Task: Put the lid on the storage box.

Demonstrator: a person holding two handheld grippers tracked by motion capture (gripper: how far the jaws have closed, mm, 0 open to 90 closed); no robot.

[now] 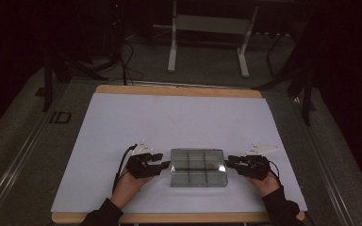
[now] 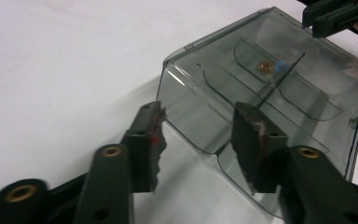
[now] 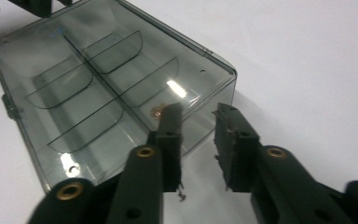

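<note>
Currently I log one box (image 1: 198, 167), lid shut, long axis running between my grippers: left gripper (image 1: 164, 165) and right gripper (image 1: 227, 163) at its short ends, both part open, gripping nothing.

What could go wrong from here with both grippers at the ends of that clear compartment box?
The left gripper has open jaws at one corner of the smoky clear box; closing there could pinch an edge and skew or tip it.

The right gripper also stands open at its end wall, so an uneven squeeze might slide the box across the smooth white table.

A small brownish piece inside could shift if the box is jolted.
</note>
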